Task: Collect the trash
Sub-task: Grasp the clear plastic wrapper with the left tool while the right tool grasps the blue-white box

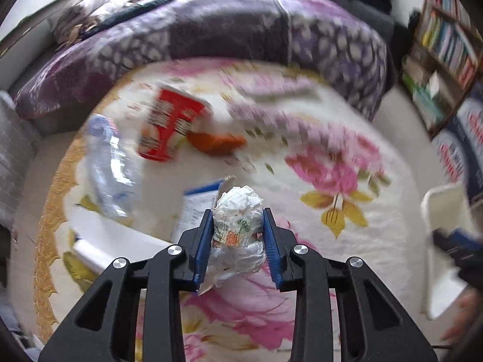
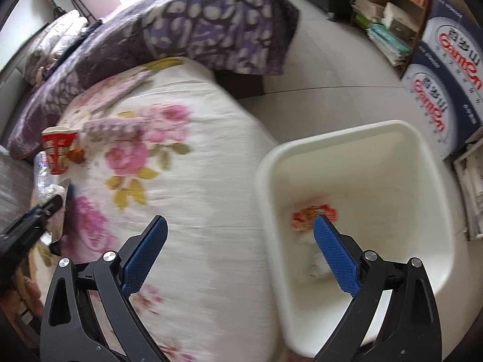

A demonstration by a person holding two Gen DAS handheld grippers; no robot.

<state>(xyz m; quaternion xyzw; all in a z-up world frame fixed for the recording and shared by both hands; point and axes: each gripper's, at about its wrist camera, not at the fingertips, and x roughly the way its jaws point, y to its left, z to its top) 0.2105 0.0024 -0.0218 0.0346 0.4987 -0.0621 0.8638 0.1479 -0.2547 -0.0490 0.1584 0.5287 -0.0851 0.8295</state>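
My left gripper [image 1: 238,241] is shut on a crumpled white wrapper ball [image 1: 238,211] with green and orange print, held above the floral bedspread [image 1: 317,163]. Behind it lie a red paper cup [image 1: 169,126] on its side, an orange scrap [image 1: 215,142], a clear plastic bottle [image 1: 111,169] and a blue-and-white packet [image 1: 197,208]. My right gripper [image 2: 238,253] is open and holds nothing, over the edge between the bed and a white bin [image 2: 356,199]. Inside the bin lie a red-orange wrapper [image 2: 311,215] and white crumpled paper [image 2: 317,264]. The left gripper [image 2: 45,211] shows at the left edge of the right wrist view.
A purple patterned blanket [image 1: 241,30] covers the far part of the bed. A bookshelf [image 2: 389,9] and blue-and-white cartons [image 2: 443,84] stand beyond the bin on the tiled floor [image 2: 332,69]. The white bin [image 1: 443,247] sits to the right of the bed.
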